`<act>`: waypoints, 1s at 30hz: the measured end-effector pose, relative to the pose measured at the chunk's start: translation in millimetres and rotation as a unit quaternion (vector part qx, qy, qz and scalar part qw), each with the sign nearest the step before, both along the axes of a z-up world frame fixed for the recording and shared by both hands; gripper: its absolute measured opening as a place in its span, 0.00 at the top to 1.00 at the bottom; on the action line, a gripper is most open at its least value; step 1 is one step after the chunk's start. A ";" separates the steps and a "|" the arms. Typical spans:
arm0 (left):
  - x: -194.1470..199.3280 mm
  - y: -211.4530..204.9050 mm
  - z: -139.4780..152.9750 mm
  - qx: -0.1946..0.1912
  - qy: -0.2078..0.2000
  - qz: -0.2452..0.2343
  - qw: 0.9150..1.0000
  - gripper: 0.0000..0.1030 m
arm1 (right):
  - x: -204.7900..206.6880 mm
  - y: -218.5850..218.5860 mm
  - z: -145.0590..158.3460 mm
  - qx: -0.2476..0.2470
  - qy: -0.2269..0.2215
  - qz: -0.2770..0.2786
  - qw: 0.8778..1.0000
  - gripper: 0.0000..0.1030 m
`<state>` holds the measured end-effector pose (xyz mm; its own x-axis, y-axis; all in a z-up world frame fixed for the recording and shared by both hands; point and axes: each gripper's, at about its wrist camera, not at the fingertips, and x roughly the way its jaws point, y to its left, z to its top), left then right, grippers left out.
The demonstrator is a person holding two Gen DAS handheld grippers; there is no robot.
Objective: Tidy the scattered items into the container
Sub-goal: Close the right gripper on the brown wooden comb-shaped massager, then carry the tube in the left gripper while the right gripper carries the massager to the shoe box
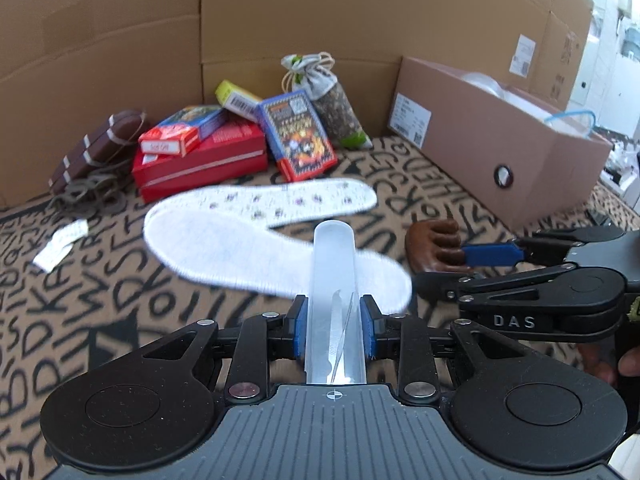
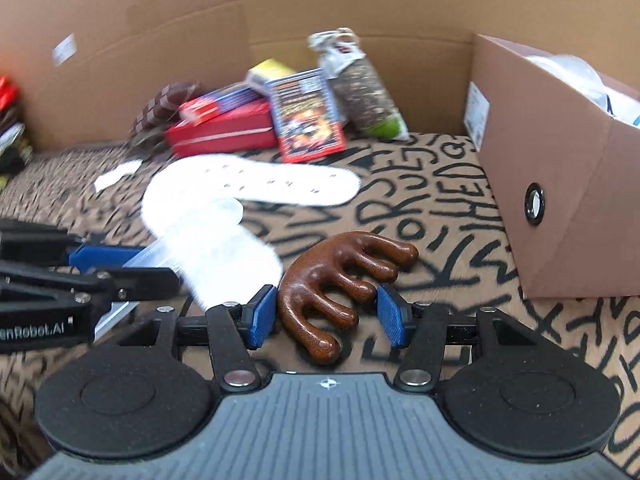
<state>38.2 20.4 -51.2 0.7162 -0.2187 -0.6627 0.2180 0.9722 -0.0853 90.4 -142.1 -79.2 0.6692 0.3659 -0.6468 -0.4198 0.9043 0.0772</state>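
Note:
My left gripper (image 1: pixel 334 328) is shut on a clear plastic tube (image 1: pixel 334 280) with a nail file inside, held above two white insoles (image 1: pixel 256 236). It shows at the left in the right wrist view (image 2: pixel 132 268). My right gripper (image 2: pixel 326 314) is open, its blue pads on either side of a brown wooden claw-shaped massager (image 2: pixel 340 284) lying on the patterned cloth. The left pad is close to it, the right pad stands apart. The massager also shows in the left wrist view (image 1: pixel 432 246). The brown cardboard shoe box (image 2: pixel 560 184) stands open at the right.
A pile at the back holds red boxes (image 1: pixel 200 160), card decks (image 1: pixel 298 136), a yellow box (image 1: pixel 236 98), a sachet bag (image 1: pixel 336 108) and a brown pouch with cord (image 1: pixel 100 148). A paper tag (image 1: pixel 60 246) lies left. Cardboard walls (image 1: pixel 280 20) enclose the back.

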 end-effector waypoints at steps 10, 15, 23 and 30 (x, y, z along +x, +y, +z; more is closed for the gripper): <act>-0.4 -4.9 -10.9 0.007 0.012 -0.002 1.000 0.53 | -14.8 9.3 -2.1 -0.018 -0.018 -0.008 1.000 0.30; 2.5 -10.9 -13.6 0.020 -0.001 -0.010 1.000 0.51 | -7.8 11.3 -5.7 -0.013 -0.025 -0.020 0.999 0.25; 0.9 -17.3 -14.5 0.047 -0.011 -0.013 0.999 0.60 | -6.2 10.0 -4.6 -0.017 -0.023 -0.016 0.999 0.26; -1.6 -17.9 -14.8 0.047 -0.011 -0.016 0.999 0.51 | -9.0 10.7 -5.5 -0.017 -0.028 -0.016 0.999 0.26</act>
<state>36.6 2.5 -66.0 0.7241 -0.1790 -0.6661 0.2498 0.9682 0.0113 81.4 -131.4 -84.8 0.7156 0.3213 -0.6203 -0.3926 0.9194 0.0233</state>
